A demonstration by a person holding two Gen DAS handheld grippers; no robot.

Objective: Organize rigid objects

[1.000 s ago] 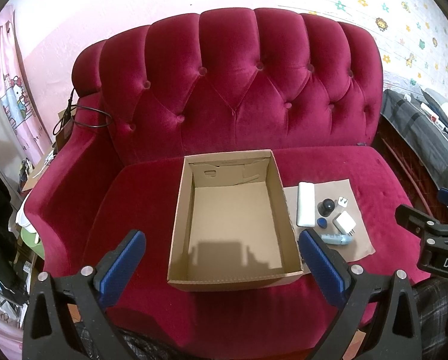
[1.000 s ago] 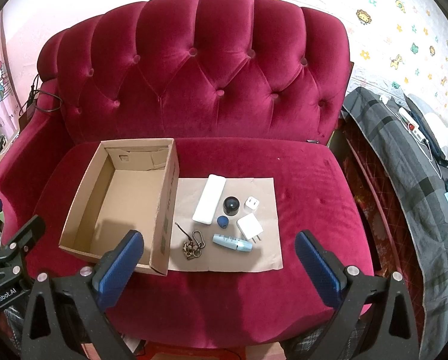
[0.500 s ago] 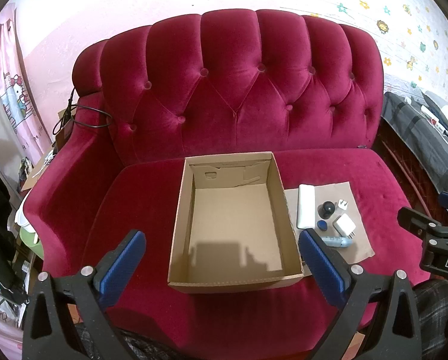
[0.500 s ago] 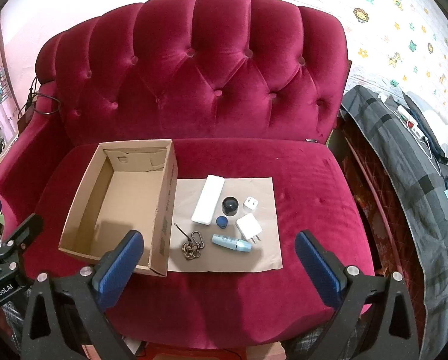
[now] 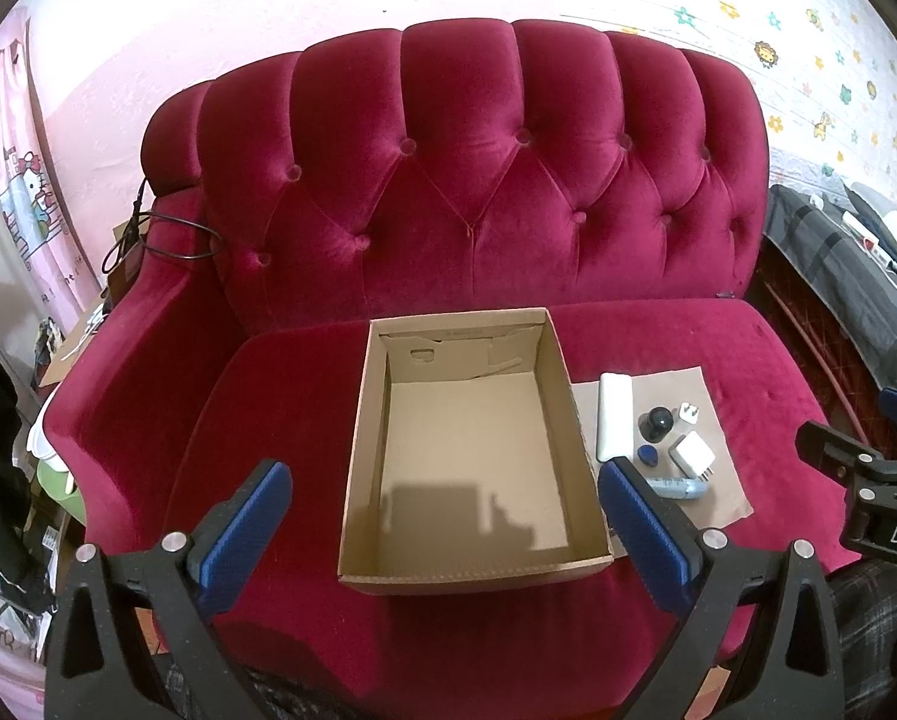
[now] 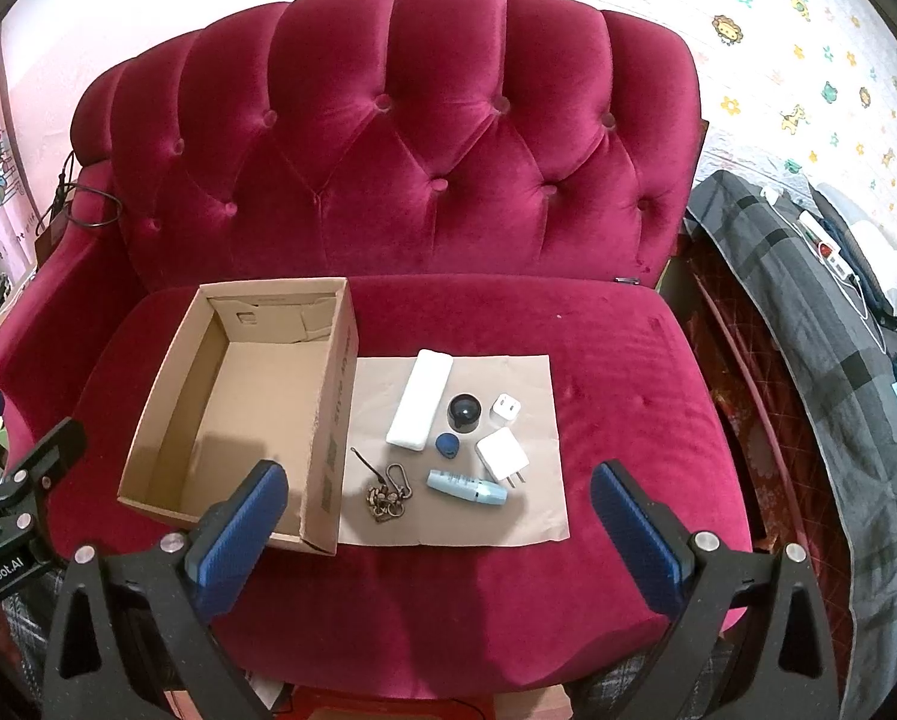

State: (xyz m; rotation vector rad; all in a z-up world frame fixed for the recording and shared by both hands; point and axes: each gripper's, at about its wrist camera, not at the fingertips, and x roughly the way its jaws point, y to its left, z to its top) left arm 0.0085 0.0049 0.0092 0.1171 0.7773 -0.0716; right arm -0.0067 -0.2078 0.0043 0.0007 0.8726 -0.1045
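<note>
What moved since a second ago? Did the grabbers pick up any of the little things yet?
Nothing was picked up. Both the left gripper and right gripper stay open and empty, with only slight camera drift. The cardboard box and the paper sheet's items haven't moved.

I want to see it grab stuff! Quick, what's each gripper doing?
Left gripper: open, holding nothing, above the cardboard box.
Right gripper: open, holding nothing.

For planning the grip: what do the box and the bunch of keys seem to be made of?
Box: plain brown corrugated cardboard, matte, with a cut handle hole and fold seams. Bunch of keys: apparently metal, dull bronze tone, with a carabiner-like clip; too small to confirm.
</note>
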